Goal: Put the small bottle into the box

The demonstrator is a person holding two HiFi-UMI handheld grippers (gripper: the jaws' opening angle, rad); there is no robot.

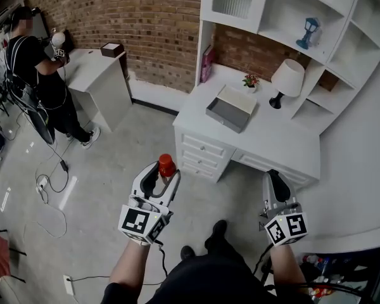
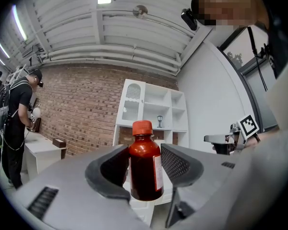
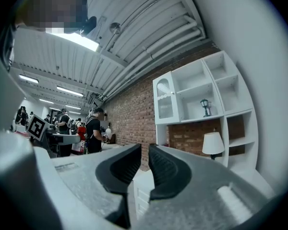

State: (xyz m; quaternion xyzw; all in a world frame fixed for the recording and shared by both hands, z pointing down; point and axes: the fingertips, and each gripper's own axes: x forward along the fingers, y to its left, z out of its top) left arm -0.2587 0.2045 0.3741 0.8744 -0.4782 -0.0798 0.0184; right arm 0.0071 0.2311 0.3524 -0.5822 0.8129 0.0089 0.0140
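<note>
Left gripper (image 1: 165, 175): jaws clamped on the bottle's sides.
Bottle: small dark-red bottle with an orange-red cap (image 2: 145, 164), upright between those jaws, out over the grey concrete floor (image 1: 107, 170).
Right gripper (image 3: 145, 163): jaws almost together, only a thin slit between them, nothing in it.
Box: open grey rectangular box (image 1: 225, 114) on the white desk (image 1: 285, 138), well apart from the bottle.
Behind the box: white-shaded table lamp (image 1: 287, 78).

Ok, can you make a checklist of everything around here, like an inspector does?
Surface: white desk, mostly bare.
Job's things: small bottle held away from the desk; grey box open on the desk.
Clutter: lamp and potted plant on the desk; blue lantern on shelf.
Grippers: left gripper shut on small bottle; right gripper shut, empty.
Cables: loose cables on floor.
Surroundings: brick wall; person at another table.
</note>
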